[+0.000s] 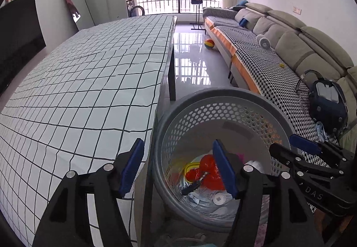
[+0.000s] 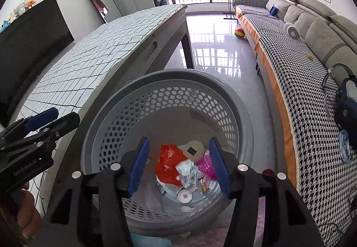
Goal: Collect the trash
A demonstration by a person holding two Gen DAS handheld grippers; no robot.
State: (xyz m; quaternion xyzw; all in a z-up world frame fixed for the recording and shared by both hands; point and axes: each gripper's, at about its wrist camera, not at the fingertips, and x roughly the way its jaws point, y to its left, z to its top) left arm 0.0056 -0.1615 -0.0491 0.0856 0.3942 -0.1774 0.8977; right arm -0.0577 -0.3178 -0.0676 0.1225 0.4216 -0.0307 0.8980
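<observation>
The grey basket [image 2: 169,99] stands on the floor, right beside the edge of the checked surface [image 1: 89,81]. The trash [image 2: 178,168] lies at the bottom of the basket: a red bag, a crumpled white paper, a pink bit and a small round white lid.

The right tongs [image 2: 178,166] hang over the basket, pointing down into it. They are open and hold nothing. The trash lies well below them, seen in the gap between the two blue pads.

The left tongs [image 1: 178,171] are open and empty too. One blue pad is over the basket, the other is over the edge of the surface. The trash lies below them, inside the basket.
</observation>
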